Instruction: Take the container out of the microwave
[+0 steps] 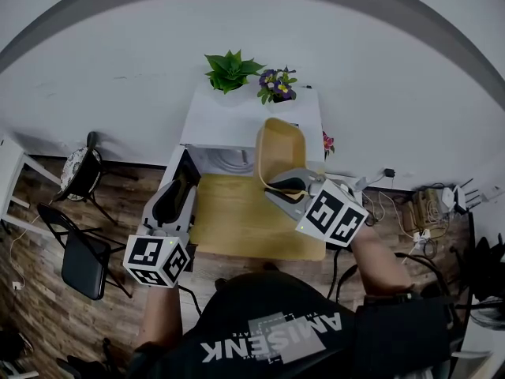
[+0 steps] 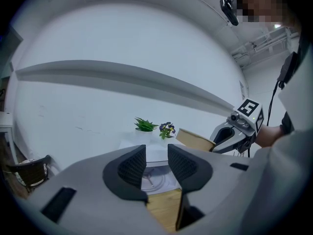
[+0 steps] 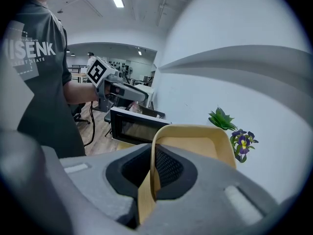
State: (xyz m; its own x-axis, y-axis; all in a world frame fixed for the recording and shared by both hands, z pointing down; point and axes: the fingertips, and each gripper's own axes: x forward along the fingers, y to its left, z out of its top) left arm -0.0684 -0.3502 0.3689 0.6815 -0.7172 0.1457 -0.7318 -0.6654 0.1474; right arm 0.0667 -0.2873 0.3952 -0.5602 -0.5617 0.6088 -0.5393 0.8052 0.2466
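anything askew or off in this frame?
Only the container: the right gripper pinches one rim wall, so it hangs tilted in the air near the microwave. It looks empty, no spill visible. The microwave door stands open.

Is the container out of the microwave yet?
Nearly done. The microwave stands with its door open, and the tan container looks clear of it, pinched at its rim by the right gripper. The left gripper is open and empty. Left: probably setting the container on the wooden table.

tan container (image 1: 280, 144), white microwave (image 1: 237, 121), light wood table (image 1: 237, 219) (green plant (image 1: 230, 71), purple-yellow flowers (image 1: 276, 85))
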